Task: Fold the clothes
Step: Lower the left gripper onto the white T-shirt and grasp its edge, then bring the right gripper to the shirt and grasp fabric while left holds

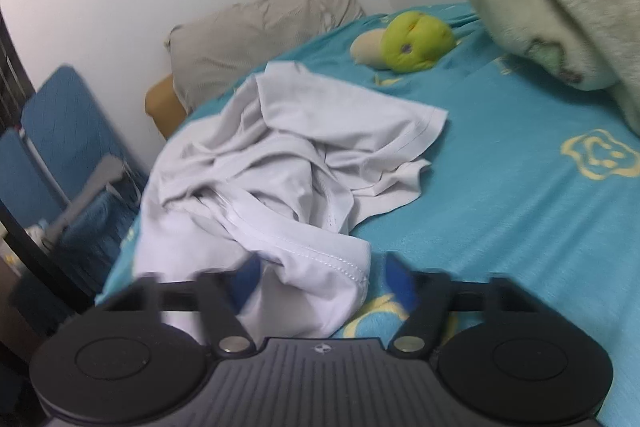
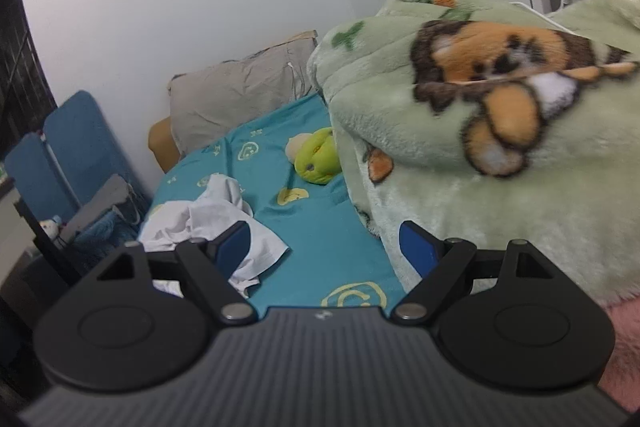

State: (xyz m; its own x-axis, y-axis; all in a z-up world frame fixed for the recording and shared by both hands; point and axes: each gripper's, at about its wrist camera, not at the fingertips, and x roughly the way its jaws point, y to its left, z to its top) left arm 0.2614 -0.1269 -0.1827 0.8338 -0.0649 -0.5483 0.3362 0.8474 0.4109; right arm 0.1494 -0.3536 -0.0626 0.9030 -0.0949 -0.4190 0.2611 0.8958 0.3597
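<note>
Lying crumpled near the bed's (image 1: pixel 520 227) left edge, the white garment (image 1: pixel 280 155) is unfolded. Spreading it flat would help, judging by its bunched hem. The left gripper (image 1: pixel 320 281) has its jaws wide apart around that hem, not clamped. The right gripper (image 2: pixel 326 251) hovers with jaws apart, holding nothing, beside the green blanket (image 2: pixel 500 187).

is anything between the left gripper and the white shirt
Nothing visible. The left gripper is open, with the hem of the crumpled white shirt already lying between its fingers on the teal bedsheet.
</note>
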